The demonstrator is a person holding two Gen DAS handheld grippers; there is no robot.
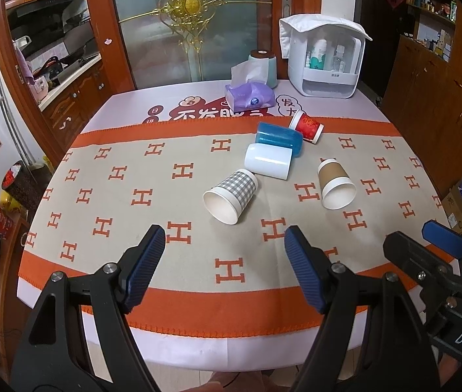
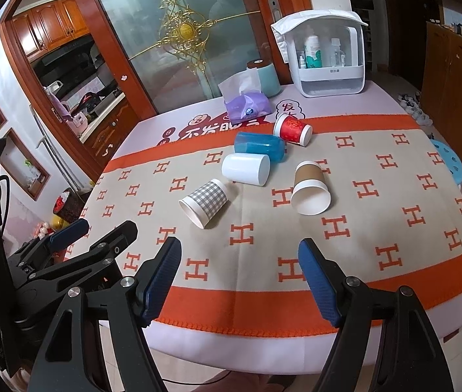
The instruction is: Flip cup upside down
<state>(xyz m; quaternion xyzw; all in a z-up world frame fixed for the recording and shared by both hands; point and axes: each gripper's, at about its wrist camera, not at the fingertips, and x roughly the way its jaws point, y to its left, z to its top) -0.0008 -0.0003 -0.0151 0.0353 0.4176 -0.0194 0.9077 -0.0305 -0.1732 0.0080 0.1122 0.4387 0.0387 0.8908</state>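
Five cups lie on their sides ahead of both grippers, so the main risk is rolling: a pad that nudges a wall rather than closing squarely on it could send a cup across the cloth [image 1: 106, 176], and a hard squeeze could crush a paper one. The checked cup [image 1: 231, 196] lies nearest, just ahead of the left gripper [image 1: 224, 245]; the brown-sleeved cup [image 2: 311, 187] lies ahead of the right gripper [image 2: 240, 261]. The white cup [image 1: 268, 160], blue cup [image 1: 280, 137] and red cup [image 1: 306, 125] sit beyond; white and blue appear to touch, which complicates a clean grasp. Both grippers stand wide apart, holding and touching nothing.
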